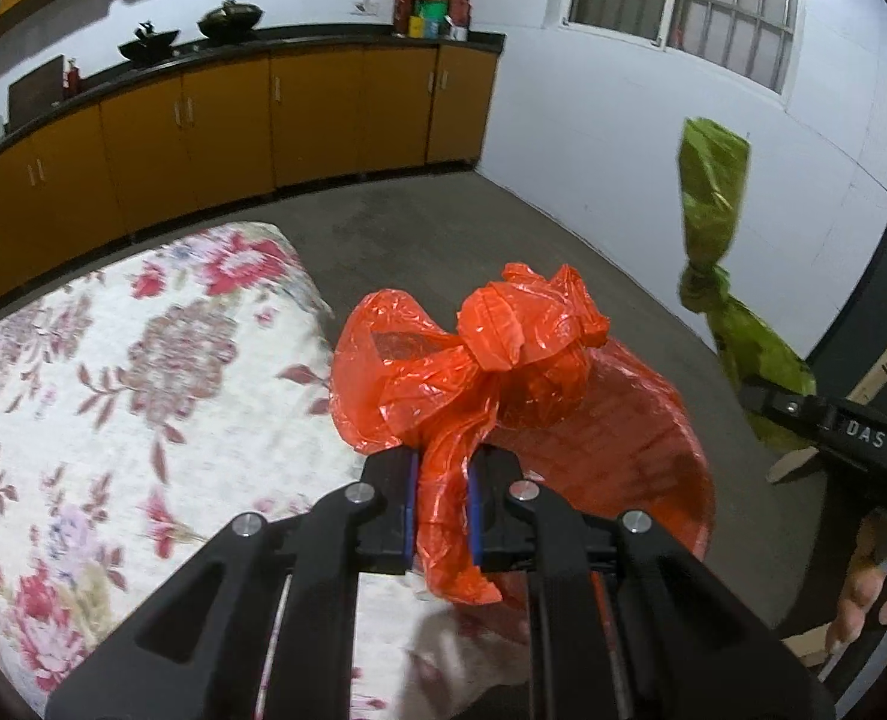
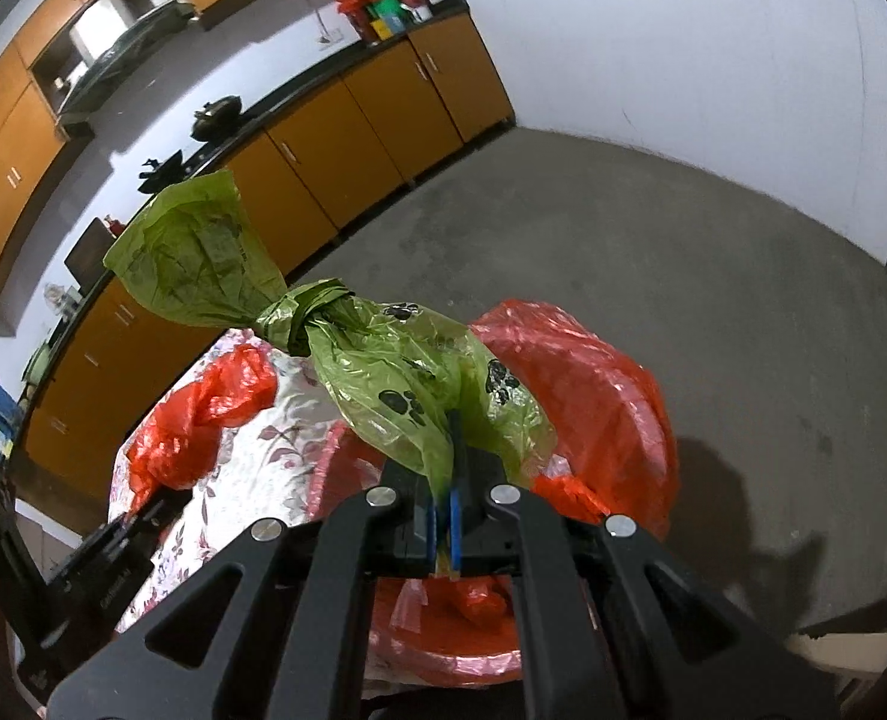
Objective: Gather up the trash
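**Holding two tied trash bags over red bin**

Gripping: left gripper (image 1: pixel 441 507), blue pads clamped on twisted neck of orange bag (image 1: pixel 485 354). Bag knotted, held above edge of floral cloth (image 1: pixel 113 372) and just beside red bin (image 1: pixel 677 450).

Right gripper (image 2: pixel 442 519): pads pinched tight on thin edge of green bag (image 2: pixel 299 312). Bag has paw prints, knotted mid-length, sticks up and away from fingers, directly above bin w/ red liner (image 2: pixel 587 372).

Bkgd: orange cabinets (image 1: pixel 227 120) w/ dark counter, grey floor (image 2: pixel 653 252), barred window (image 1: pixel 695 0). Person's fingers (image 1: pixel 863 600) at lower right of left-wrist view.
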The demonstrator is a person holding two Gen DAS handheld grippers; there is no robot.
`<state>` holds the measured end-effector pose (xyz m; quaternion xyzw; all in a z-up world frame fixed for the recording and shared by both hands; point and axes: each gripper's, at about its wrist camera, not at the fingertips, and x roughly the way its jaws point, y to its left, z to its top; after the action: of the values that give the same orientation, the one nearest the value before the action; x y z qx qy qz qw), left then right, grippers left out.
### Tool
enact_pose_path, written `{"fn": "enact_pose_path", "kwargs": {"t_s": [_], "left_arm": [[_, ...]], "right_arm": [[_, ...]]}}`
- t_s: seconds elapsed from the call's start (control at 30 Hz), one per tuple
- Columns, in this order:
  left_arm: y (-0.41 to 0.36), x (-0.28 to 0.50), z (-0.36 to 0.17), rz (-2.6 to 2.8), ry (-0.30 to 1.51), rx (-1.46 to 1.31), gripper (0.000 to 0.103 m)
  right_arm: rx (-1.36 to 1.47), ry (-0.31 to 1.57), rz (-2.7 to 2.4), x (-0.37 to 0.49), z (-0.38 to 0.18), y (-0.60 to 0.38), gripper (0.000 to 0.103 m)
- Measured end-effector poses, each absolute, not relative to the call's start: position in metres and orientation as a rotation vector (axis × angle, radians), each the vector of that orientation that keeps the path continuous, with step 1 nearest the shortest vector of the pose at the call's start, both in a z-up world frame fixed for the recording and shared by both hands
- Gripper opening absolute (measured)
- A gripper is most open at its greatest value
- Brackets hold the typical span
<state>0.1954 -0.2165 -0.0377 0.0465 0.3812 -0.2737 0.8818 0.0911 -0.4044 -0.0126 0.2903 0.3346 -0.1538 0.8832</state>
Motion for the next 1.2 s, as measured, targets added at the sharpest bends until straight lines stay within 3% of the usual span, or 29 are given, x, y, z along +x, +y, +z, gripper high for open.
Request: {"fn": "enact_pose_path", "kwargs": {"t_s": [0.1,0.17,0.23,0.3,0.57,0.63,0.73,0.83,0.9,0.97,1.07,1.2], "left_arm": [[-0.228,0.193,-0.047,-0.599,0.822,0.098,0.017],[-0.234,0.192,-0.053,-0.613,0.840,0.098,0.020],[-0.239,0.191,-0.060,-0.627,0.858,0.103,0.023],[-0.241,0.191,-0.066,-0.635,0.870,0.114,0.027],[-0.236,0.189,-0.074,-0.639,0.895,0.110,0.035],[-0.233,0.186,-0.070,-0.639,0.884,0.108,0.039],[-0.223,0.178,-0.061,-0.631,0.843,0.111,0.050],[-0.207,0.165,-0.046,-0.604,0.769,0.111,0.068],[-0.193,0.154,-0.034,-0.573,0.715,0.102,0.078],[-0.178,0.143,-0.024,-0.534,0.661,0.097,0.090],[-0.151,0.124,-0.008,-0.452,0.568,0.097,0.099],[-0.116,0.102,0.004,-0.345,0.499,0.077,0.099]], "right_arm": [[0.618,0.717,-0.315,0.092,-0.019,-0.408,0.007],[0.638,0.726,-0.307,0.092,-0.022,-0.410,0.017],[0.653,0.727,-0.307,0.091,-0.024,-0.414,0.034],[0.663,0.727,-0.310,0.088,-0.027,-0.416,0.040],[0.654,0.714,-0.329,0.077,-0.024,-0.421,0.042],[0.628,0.702,-0.338,0.074,-0.019,-0.419,0.047],[0.575,0.665,-0.355,0.064,-0.008,-0.410,0.062],[0.502,0.596,-0.376,0.049,0.009,-0.395,0.085],[0.441,0.538,-0.388,0.039,0.021,-0.382,0.091],[0.369,0.456,-0.417,0.026,0.033,-0.365,0.095],[0.263,0.366,-0.450,0.009,0.045,-0.339,0.099],[0.248,0.331,-0.405,-0.006,0.050,-0.316,0.101]]}}
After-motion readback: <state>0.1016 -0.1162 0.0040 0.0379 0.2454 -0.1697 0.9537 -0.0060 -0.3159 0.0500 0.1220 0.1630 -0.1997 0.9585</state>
